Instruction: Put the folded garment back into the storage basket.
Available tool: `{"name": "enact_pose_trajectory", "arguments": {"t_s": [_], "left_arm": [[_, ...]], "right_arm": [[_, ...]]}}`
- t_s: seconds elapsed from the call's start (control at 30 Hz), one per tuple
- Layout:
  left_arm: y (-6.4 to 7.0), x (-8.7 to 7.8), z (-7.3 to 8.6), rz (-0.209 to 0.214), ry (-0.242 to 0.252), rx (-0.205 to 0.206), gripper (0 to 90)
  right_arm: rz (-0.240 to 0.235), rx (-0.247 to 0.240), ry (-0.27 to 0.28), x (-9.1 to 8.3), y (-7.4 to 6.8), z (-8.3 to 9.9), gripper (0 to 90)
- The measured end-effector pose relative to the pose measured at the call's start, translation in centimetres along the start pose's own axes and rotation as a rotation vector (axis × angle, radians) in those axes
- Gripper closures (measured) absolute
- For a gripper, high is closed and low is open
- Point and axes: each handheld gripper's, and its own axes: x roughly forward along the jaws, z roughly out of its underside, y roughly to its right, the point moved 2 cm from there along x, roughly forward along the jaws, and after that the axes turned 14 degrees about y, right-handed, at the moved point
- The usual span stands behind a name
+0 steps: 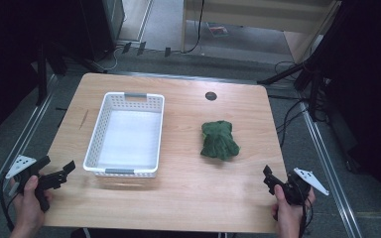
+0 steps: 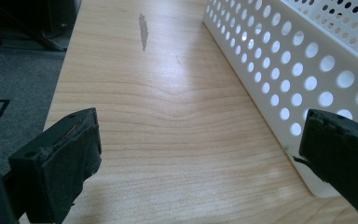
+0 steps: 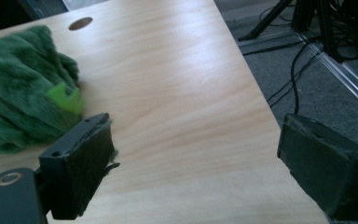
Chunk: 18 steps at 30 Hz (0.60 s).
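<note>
Two hands are showing at the bottom edge of the high view, each holding a black hand-held gripper: the left hand-held gripper is hovering at the tabletop's near left corner, the right hand-held gripper at its near right edge, both with jaws spread and gripping nothing. Between them, the pale wood-grain tabletop is carrying a white rectangular basket with perforated plastic walls on the left and a crumpled, fuzzy green cloth right of centre, well apart from the basket.

Looking along the left hand-held gripper, its two blocky, foam-padded jaws are standing wide apart over bare wood, with the basket's round-holed wall running just beside the right-hand jaw.

Looking along the right hand-held gripper, its rough-padded jaws are gaping likewise over the tabletop. The plush cloth, bearing a small bright-green tag, is lying just beyond the left-hand jaw.
</note>
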Motion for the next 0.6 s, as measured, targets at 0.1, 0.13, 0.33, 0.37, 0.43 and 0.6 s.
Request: {"name": "enact_pose_trajectory", "arguments": {"t_s": [0.1, 0.13, 0.33, 0.37, 0.43, 0.6], "left_arm": [[0.0, 0.0, 0.0, -0.003, 0.001, 0.003, 0.0], [0.0, 0.0, 0.0, -0.003, 0.000, 0.004, 0.0], [0.1, 0.0, 0.0, -0.002, 0.000, 0.009, 0.0], [0.1, 0.0, 0.0, -0.002, 0.001, 0.009, 0.0], [0.1, 0.0, 0.0, -0.002, 0.001, 0.007, 0.0], [0.1, 0.0, 0.0, -0.002, 0.001, 0.009, 0.0]], "right_arm": [[-0.005, 0.002, -0.017, 0.3, -1.0, -0.7, 10.2], [-0.007, -0.005, -0.024, 0.4, -1.3, -0.8, 10.2], [-0.065, -0.076, -0.073, 0.7, -3.5, -1.3, 2.2], [-0.078, -0.078, -0.081, 0.7, -3.8, -1.3, 0.6], [-0.096, -0.084, -0.083, 0.7, -4.4, -1.4, 0.1], [-0.114, -0.080, -0.089, 0.9, -6.0, -2.2, 0.1]]}}
